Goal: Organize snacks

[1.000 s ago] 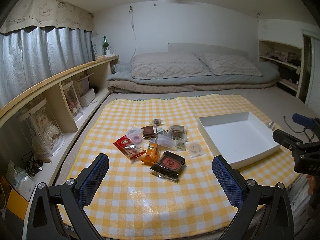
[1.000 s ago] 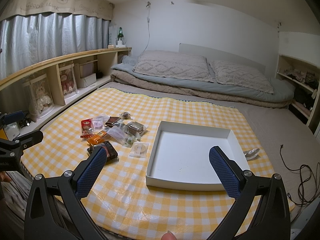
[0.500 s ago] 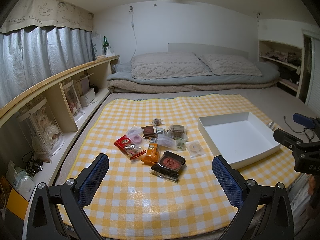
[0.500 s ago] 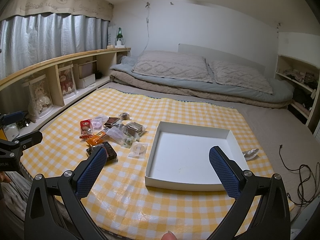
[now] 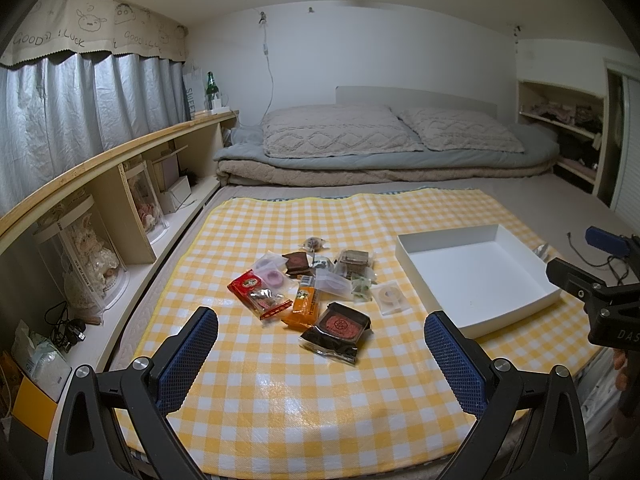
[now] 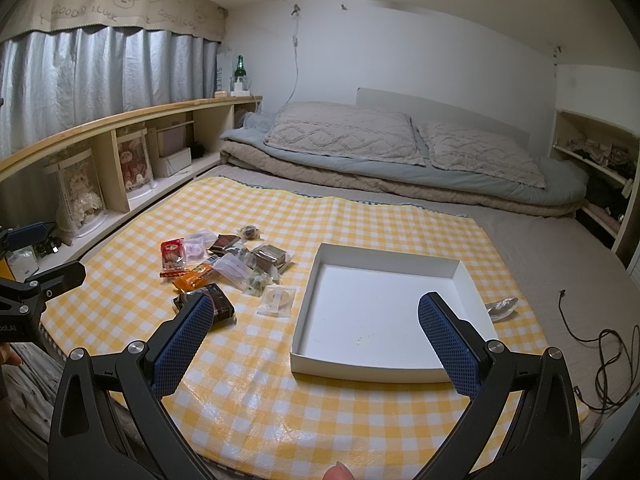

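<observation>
While nothing has shifted, both grippers still wide, snacks [image 5: 316,292] beside white tray [image 5: 478,276]

A yellow checked cloth [image 5: 280,392] covers the bed, two beige pillows [image 5: 332,136] lie on folded grey and tan bedding [image 6: 360,184] by the white wall, a green bottle [image 5: 211,90] stands on the wooden shelf [image 5: 120,156] under grey curtains [image 6: 80,80], and a black cable [image 6: 600,344] lies beside the cloth.
</observation>
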{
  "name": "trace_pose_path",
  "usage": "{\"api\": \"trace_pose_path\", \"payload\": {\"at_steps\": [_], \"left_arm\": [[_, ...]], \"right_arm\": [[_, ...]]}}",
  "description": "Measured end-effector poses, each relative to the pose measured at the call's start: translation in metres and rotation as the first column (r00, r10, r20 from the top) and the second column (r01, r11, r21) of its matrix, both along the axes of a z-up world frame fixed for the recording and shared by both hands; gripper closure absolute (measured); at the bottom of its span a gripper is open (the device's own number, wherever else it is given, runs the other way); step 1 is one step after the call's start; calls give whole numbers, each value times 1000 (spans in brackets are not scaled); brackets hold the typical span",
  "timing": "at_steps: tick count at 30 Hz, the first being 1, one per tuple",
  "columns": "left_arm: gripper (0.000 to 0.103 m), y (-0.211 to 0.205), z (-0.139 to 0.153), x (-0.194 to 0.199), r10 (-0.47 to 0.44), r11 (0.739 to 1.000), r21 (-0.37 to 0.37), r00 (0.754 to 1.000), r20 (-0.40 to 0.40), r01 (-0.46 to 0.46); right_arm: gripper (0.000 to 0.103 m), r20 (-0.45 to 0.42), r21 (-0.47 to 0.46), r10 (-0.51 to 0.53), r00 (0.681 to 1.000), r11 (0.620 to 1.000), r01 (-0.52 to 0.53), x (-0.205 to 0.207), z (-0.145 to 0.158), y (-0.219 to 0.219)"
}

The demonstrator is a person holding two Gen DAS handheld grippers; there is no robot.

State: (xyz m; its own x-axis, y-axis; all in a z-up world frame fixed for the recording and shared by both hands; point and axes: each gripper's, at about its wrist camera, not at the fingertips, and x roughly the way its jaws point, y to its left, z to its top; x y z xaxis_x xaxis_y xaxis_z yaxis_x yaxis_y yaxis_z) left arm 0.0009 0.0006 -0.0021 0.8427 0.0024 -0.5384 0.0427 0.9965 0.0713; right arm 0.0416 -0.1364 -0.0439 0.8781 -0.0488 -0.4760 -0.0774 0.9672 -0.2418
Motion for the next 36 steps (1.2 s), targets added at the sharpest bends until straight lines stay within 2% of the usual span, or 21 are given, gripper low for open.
{"api": "trace_pose_path", "payload": {"at_steps": [14, 22, 27, 36], "left_arm": [[0, -1, 6, -4, -5, 1000, 8, 1000, 19, 5], [0, -1, 23, 2, 10, 1000, 29, 999, 39, -11], [0, 6, 46, 17, 27, 1000, -1, 998, 54, -27], [0, 19, 79, 82, 59, 998, -11, 992, 115, -59]], "right_arm": [[0, 14, 11, 10, 1000, 1000, -10, -3, 3, 2], [0, 33, 17, 34, 999, 999, -34, -2, 24, -3], [0, 52, -24, 86, 995, 996, -85, 15, 42, 5], [0, 39, 19, 192, 981, 981, -193, 69, 58, 17]]}}
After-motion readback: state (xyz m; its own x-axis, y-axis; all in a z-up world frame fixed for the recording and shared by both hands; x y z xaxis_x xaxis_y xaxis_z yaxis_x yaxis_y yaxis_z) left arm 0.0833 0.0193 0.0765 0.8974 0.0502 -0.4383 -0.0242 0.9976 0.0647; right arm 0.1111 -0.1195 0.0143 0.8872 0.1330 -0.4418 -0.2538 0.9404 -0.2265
